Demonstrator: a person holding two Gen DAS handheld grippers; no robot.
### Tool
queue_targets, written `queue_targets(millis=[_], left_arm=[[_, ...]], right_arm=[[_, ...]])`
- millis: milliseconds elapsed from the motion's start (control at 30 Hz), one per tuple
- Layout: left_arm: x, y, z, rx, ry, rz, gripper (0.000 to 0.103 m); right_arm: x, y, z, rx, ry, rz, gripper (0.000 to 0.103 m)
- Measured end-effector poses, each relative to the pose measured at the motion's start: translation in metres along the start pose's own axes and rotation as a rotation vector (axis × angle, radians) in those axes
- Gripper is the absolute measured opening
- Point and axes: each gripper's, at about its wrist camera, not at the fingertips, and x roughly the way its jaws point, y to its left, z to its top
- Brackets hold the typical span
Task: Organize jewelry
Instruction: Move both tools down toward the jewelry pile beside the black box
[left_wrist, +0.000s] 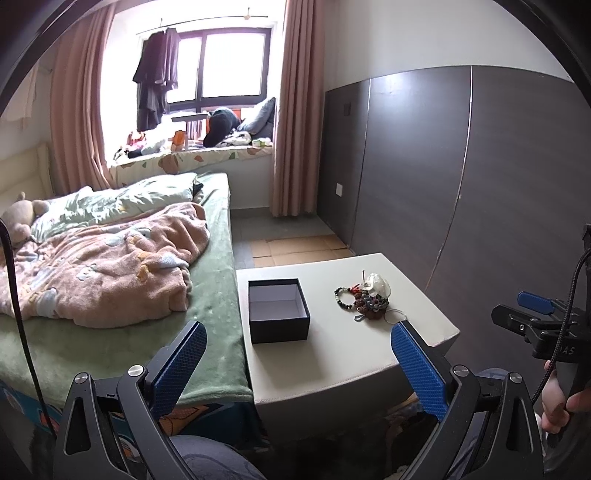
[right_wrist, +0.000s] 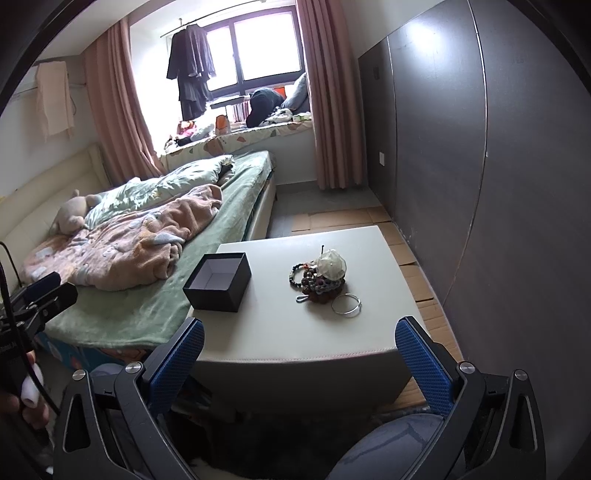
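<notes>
A pile of jewelry (left_wrist: 369, 300) (right_wrist: 321, 282) lies on the white stool top (left_wrist: 332, 354) (right_wrist: 295, 332): bead bracelets, a white flower hair piece (right_wrist: 331, 267) and a silver bangle (right_wrist: 346, 305). An open, empty black box (left_wrist: 277, 310) (right_wrist: 218, 281) stands to its left on the same top. My left gripper (left_wrist: 299, 358) is open and empty, held back from the near edge. My right gripper (right_wrist: 300, 354) is open and empty, also short of the near edge. Each gripper shows at the other view's side (left_wrist: 535, 321) (right_wrist: 40, 295).
A bed (left_wrist: 122, 277) with a green sheet and pink blanket runs along the stool's left side. A dark wardrobe wall (left_wrist: 480, 184) stands to the right. Cardboard sheets (left_wrist: 295, 247) lie on the floor beyond the stool.
</notes>
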Motion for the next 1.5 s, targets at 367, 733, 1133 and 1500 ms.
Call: queue_targets(millis=[367,733,1133,1500], left_arm=[[0.0,-0.001,0.001,0.007,-0.005,-0.001,0.1],[0.017,-0.009,0.009,0.029,0.013,-0.009,0.1],[0.078,-0.028,0.024,0.057,0.079,-0.079,0.1],[0.147,-0.054,0.039,0.084,0.163,-0.19,0.09]], right_arm=[[0.0,0.0,0.001,-0.001,-0.002,-0.001,0.103],[0.011,-0.007,0.007,0.011,0.016,-0.008,0.103],[0.05,-0.05,0.015,0.113,0.048,0.016,0.103],[0.106,-0.096,0.01,0.282,0.096,0.095,0.1]])
